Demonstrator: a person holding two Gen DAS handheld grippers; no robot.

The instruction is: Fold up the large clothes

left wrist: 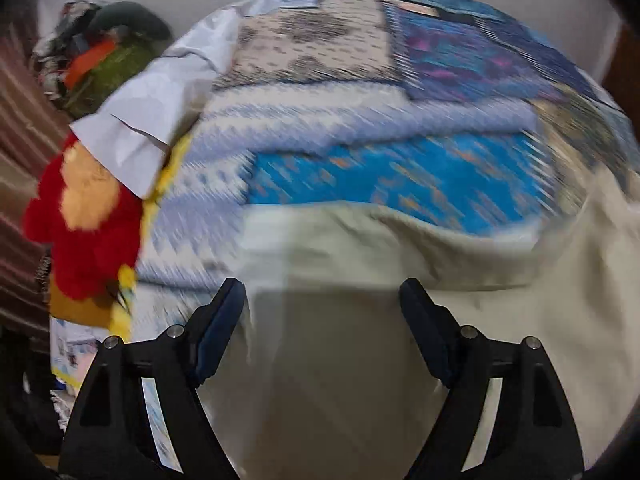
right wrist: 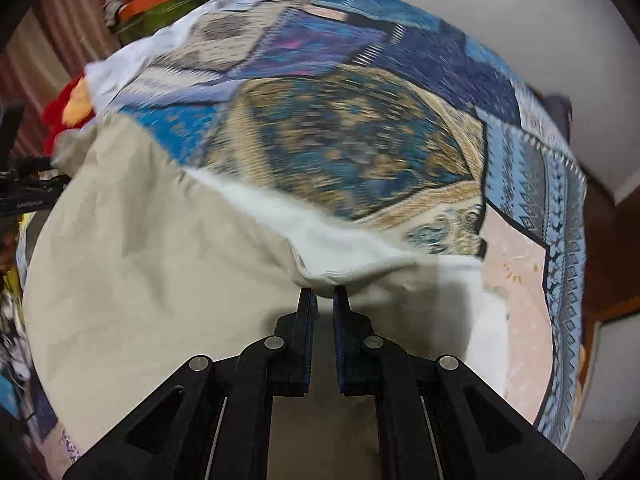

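your right gripper (right wrist: 323, 294) has its two black fingers pinched nearly together on a raised fold of the beige garment (right wrist: 152, 272), right at the lip where the cloth humps up. your left gripper (left wrist: 322, 292) has its fingers spread wide with nothing between them, poised above the same beige garment (left wrist: 360, 360) near the bed's near edge. the garment lies spread over the near part of the patchwork bedspread (right wrist: 360, 132), a white inner layer (right wrist: 320, 232) showing along its far edge. to do this fold well, judge the pinch secure before lifting, bring the free left gripper onto the matching hem, and carry both ends level so the edges meet. a red and yellow plush toy (left wrist: 84, 220) and a pile of clothes (left wrist: 108, 52) sit at the bed's left edge; keep the cloth off them. both views are blurred by motion.
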